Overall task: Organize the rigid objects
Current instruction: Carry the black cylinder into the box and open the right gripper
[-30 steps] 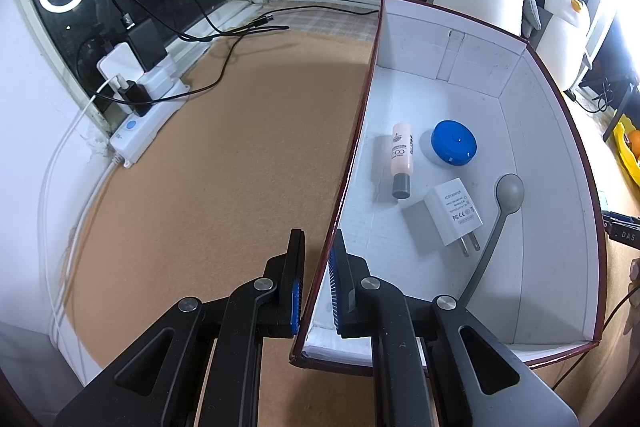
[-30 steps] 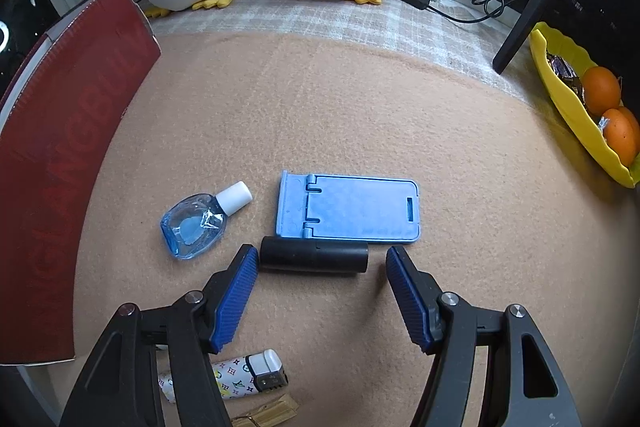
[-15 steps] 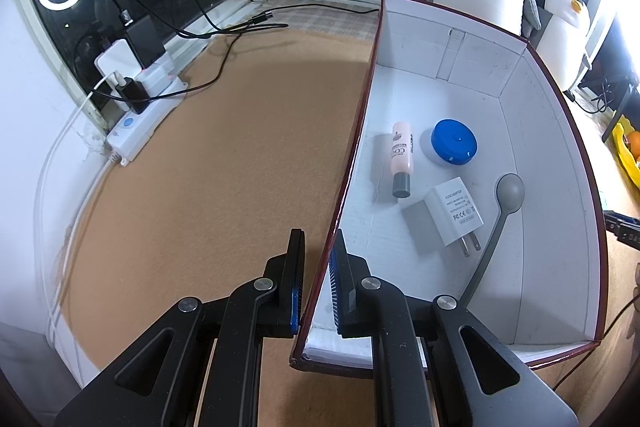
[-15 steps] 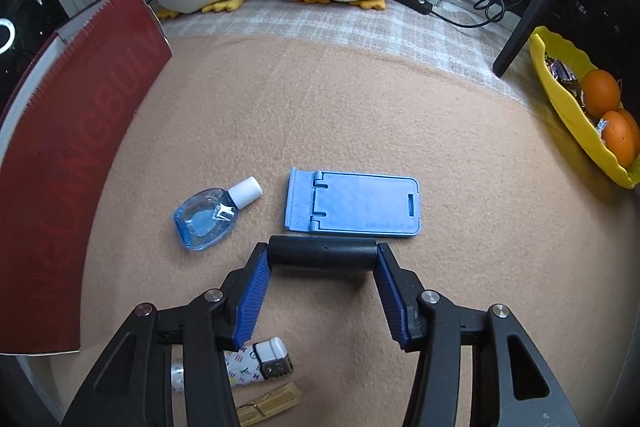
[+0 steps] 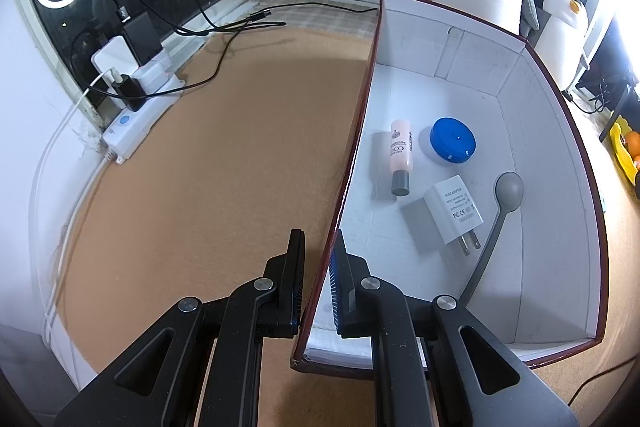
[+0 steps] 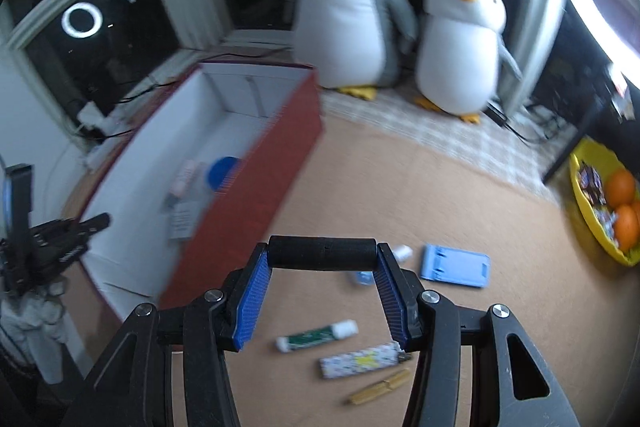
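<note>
My left gripper (image 5: 318,283) is shut on the near left wall of the red box (image 5: 362,115), one finger outside and one inside. On the box's white floor lie a pink bottle (image 5: 400,155), a blue-lidded jar (image 5: 453,140), a white plug adapter (image 5: 454,213) and a grey spoon (image 5: 500,215). My right gripper (image 6: 323,259) is shut on a black cylinder (image 6: 322,251), held crosswise by its ends above the tan mat. The red box (image 6: 256,195) stands to its left. Below it lie a blue phone stand (image 6: 456,265), a green tube (image 6: 316,335), a patterned lighter (image 6: 362,359) and a wooden clip (image 6: 380,391).
Two plush penguins (image 6: 344,7) stand behind the box by the window. A yellow bowl (image 6: 588,223) with oranges sits at the right edge. A power strip (image 5: 132,123) and cables (image 5: 224,27) lie left of the box. A small clear bottle (image 6: 400,253) shows partly behind my right finger.
My right gripper closed on the black cylinder, lifted it off the mat and swung left so the box comes into view. The left gripper has kept still on the box wall.
</note>
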`<state>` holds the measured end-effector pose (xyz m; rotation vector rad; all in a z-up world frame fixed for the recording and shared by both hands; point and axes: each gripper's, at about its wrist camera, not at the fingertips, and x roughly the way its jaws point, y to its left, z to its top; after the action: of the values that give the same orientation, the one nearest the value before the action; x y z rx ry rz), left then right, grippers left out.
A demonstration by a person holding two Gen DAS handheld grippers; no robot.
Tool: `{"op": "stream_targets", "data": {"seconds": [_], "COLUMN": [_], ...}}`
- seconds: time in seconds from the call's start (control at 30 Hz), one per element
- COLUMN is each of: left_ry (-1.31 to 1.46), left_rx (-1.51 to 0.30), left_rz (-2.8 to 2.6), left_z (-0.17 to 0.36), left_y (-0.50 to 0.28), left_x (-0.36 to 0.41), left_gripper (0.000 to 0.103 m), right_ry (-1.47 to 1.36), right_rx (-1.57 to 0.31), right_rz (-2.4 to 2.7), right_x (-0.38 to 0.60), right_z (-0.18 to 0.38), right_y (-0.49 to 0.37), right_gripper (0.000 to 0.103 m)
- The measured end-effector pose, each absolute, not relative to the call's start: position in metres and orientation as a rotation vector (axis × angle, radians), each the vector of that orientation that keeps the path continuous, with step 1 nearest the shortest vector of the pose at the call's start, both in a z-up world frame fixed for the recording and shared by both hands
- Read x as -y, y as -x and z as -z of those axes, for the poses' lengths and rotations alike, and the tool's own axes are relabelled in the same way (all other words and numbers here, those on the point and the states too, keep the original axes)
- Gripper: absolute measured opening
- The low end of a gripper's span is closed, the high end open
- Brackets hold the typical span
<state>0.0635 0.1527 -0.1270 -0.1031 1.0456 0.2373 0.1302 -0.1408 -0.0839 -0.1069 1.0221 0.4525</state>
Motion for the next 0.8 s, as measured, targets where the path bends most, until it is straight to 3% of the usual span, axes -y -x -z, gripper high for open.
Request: {"op": "stream_targets", "data": {"seconds": [0.27,0.8], "left_ry": [0.11,0.11], "left_rx": [-1.037,-1.028], "left_rz": [-0.227,-0.219], "left_z": [0.127,0.126], "left_y": [-0.062,-0.062], "left_x": [-0.155,-0.156], "left_gripper": [0.01,0.009], "right_ry": [0.206,0.377], "right_rx": [-0.999,-1.047], "right_rz": [-0.626,-0.705], "right_x": [0.071,0.003], "right_z": [0.073,0.113], "right_y": [-0.105,-0.087], "right_gripper": [0.048,0.048]}}
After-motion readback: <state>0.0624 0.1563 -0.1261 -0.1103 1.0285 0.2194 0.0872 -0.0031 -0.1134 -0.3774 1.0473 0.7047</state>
